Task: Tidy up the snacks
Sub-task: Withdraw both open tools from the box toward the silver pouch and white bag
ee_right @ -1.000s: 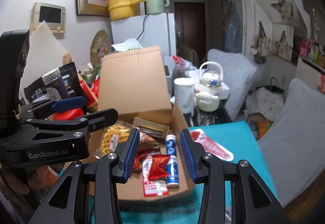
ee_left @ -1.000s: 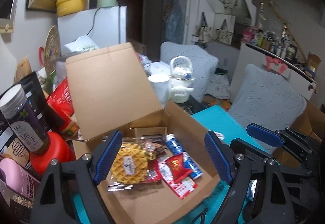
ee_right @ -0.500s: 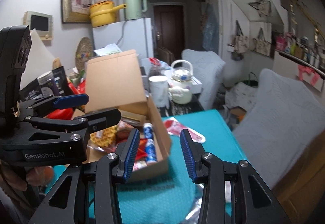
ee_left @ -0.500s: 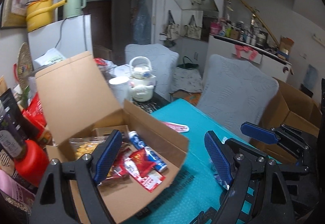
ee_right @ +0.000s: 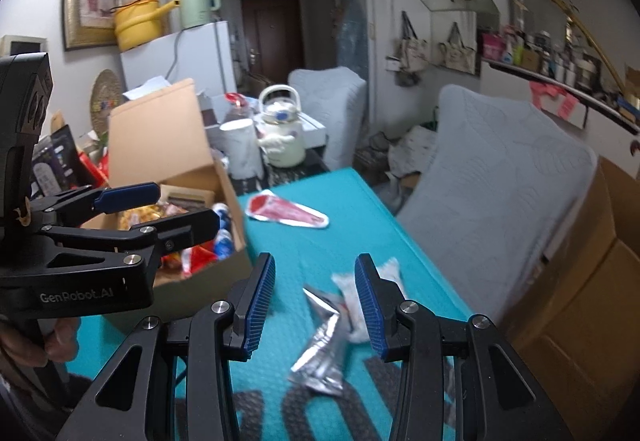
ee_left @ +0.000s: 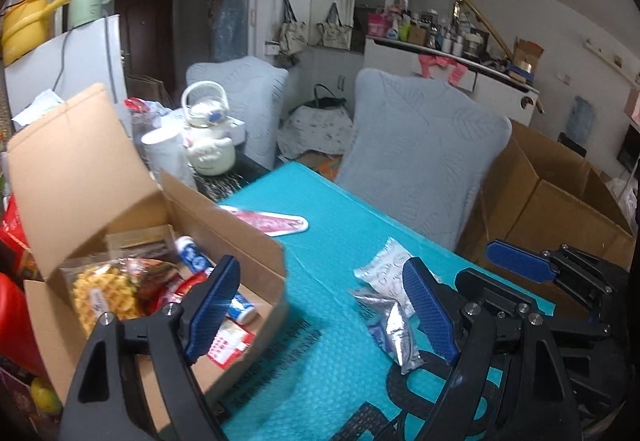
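Both your grippers hang empty above the teal mat.
Your left gripper (ee_left: 320,315) gapes wide, your right gripper (ee_right: 315,299) narrower; crumpled silver-and-white snack packets (ee_right: 340,325) lie beneath, beside the open brown cardboard box (ee_left: 240,241) of snacks.

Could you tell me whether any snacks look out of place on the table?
Yes: a silver foil packet, a white packet and a red-and-white packet lie loose on the teal table cover, outside the open cardboard box.
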`<state>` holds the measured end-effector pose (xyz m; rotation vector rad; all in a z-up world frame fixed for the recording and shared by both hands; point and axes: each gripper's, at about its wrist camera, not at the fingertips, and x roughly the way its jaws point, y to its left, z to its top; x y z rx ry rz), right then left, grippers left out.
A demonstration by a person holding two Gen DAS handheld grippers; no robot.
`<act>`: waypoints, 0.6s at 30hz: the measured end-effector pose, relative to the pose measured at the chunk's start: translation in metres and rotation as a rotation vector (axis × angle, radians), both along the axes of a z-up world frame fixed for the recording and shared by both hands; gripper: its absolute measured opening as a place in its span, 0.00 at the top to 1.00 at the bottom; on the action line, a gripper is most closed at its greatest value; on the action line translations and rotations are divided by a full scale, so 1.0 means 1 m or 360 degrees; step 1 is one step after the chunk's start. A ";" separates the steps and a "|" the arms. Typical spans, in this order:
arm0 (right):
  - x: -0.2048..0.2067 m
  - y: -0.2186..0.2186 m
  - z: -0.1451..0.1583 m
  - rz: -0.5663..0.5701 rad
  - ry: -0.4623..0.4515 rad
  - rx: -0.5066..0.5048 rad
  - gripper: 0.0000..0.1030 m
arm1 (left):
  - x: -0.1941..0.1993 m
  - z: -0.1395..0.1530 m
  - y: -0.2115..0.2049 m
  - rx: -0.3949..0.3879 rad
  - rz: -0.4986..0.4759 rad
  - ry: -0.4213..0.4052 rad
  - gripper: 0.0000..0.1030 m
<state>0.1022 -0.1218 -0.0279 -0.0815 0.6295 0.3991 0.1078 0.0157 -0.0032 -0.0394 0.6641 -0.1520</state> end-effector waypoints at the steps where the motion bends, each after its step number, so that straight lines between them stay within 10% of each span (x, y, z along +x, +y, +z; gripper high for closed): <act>1: 0.001 -0.004 -0.003 -0.0011 0.0017 0.0002 0.60 | 0.002 -0.003 -0.004 -0.0001 -0.0015 0.0011 0.19; 18: 0.016 -0.058 -0.062 -0.0128 0.0242 0.0030 0.60 | 0.033 -0.074 -0.054 0.0051 -0.0224 0.0226 0.19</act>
